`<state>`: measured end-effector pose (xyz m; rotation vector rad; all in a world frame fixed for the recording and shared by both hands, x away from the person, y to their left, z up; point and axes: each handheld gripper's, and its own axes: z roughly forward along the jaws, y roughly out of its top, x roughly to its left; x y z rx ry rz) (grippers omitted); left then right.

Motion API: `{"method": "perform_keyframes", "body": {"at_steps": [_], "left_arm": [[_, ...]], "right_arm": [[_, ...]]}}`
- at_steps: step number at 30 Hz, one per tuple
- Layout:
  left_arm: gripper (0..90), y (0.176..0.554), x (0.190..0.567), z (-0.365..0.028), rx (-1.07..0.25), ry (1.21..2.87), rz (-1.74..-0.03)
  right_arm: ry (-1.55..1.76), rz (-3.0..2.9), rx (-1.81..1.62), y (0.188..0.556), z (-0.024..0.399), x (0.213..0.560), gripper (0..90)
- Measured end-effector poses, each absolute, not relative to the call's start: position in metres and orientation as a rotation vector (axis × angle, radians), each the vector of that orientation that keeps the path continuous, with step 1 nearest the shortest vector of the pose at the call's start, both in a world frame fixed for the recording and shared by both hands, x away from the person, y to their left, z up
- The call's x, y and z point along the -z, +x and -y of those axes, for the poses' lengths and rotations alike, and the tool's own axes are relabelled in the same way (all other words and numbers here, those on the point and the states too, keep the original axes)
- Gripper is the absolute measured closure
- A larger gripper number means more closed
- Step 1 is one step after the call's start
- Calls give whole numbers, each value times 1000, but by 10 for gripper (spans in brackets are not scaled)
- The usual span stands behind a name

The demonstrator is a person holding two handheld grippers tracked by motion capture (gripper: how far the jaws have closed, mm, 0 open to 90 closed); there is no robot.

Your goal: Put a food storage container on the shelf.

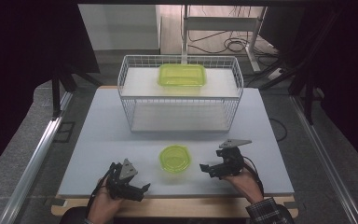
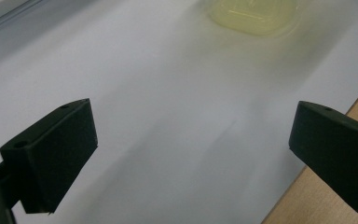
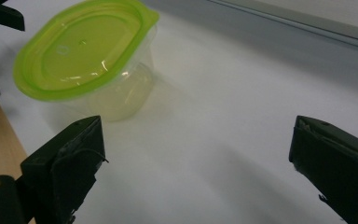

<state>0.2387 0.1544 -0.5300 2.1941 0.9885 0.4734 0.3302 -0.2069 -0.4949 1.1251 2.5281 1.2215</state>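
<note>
Left hand (image 1: 103, 204) enters from the bottom edge of the high view, wrapped around the left gripper (image 1: 142, 189), which lies low over the near left part of the grey table mat (image 1: 98, 140). The gripper points right and slightly away from the person, grey three-cornered plate on top. In the left gripper view its jaws stand wide apart with bare mat between them; they hold and touch nothing. The wooden table edge (image 2: 326, 200) shows under the right-hand jaw in that view.

Small round container (image 1: 175, 158) with a lime-green lid sits upright on the mat, near the front edge, between the two grippers and apart from both. The left gripper view catches it blurred at the top (image 2: 254, 16), well ahead of the jaws. In the right gripper view it stands ahead and to the left of the jaws (image 3: 88, 56), lid on, clear pale body below.

Right hand (image 1: 247, 183), with a plaid sleeve cuff (image 1: 268, 212), holds the right gripper (image 1: 205, 169) just right of the container, pointing left toward it. Jaws are spread wide, nothing between them but mat, no contact with the container.

Farther back: white wire basket (image 1: 130, 86) on the mat, with a rectangular green-lidded container (image 1: 182, 74) on its upper shelf.
</note>
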Motion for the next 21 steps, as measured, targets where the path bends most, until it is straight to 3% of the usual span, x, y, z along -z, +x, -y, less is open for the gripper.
{"method": "perform_keyframes", "body": {"at_steps": [5,14,21], "left_arm": [[9,239,530,-154,-481,2204,-983],[12,238,531,-151,-491,2222,-974],[13,238,529,-153,-502,2206,-984]], "right_arm": [[1150,-2585,-1285,341,197,484,56],[1191,-2665,-1348,361,181,480,353],[1257,-2718,-1379,371,173,483,482]]}}
